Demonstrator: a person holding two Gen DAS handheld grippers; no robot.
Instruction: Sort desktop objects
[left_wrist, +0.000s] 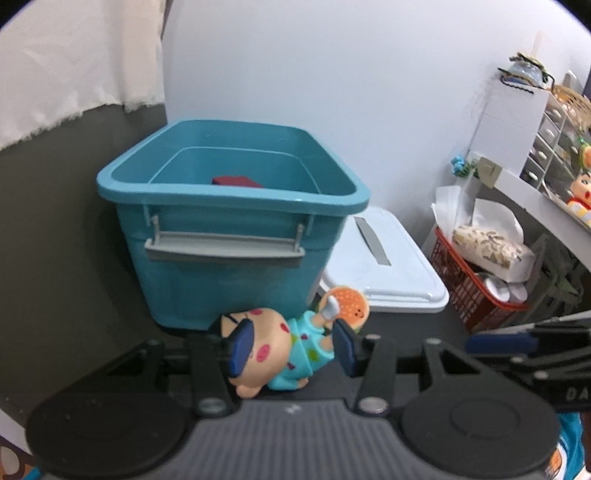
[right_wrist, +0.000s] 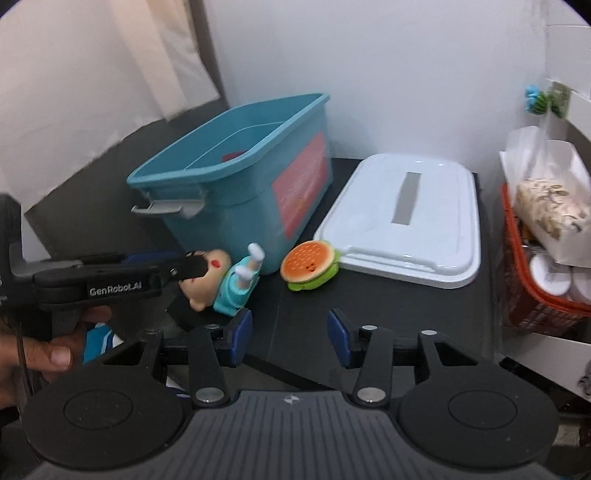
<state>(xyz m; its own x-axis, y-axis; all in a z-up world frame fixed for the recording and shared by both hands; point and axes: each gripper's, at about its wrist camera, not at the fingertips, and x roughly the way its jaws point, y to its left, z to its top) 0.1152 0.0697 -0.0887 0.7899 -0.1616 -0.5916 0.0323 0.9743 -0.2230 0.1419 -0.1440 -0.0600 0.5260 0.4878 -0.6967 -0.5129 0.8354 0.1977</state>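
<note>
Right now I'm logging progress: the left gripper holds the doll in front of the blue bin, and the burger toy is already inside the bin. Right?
Not quite. The left gripper does hold the doll in front of the blue bin, but the burger toy still lies on the desk beside the white lid, as the right wrist view shows.

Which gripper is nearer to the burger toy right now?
Left. The left gripper holds the doll just beside the burger toy; the right gripper hangs open, farther back from it.
</note>
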